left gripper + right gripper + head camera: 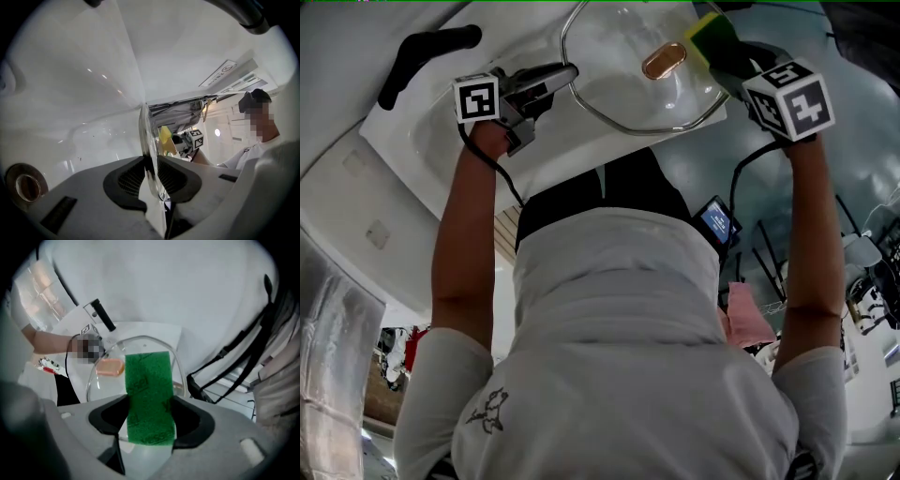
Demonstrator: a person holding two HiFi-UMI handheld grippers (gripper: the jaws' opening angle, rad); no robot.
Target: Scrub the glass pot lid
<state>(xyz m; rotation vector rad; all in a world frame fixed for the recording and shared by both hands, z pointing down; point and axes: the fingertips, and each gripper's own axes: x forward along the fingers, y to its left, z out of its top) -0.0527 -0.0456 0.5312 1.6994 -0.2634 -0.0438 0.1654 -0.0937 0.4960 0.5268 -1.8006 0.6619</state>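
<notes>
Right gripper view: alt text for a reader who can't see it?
The right gripper grips a green sponge in front of a glass lid with a coppery knob. A white basin lies behind.

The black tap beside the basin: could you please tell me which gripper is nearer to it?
Left. The left gripper, clamped on the glass lid's rim, sits close beside the black tap; the right gripper, holding the sponge, is across the lid, farther away.
</notes>
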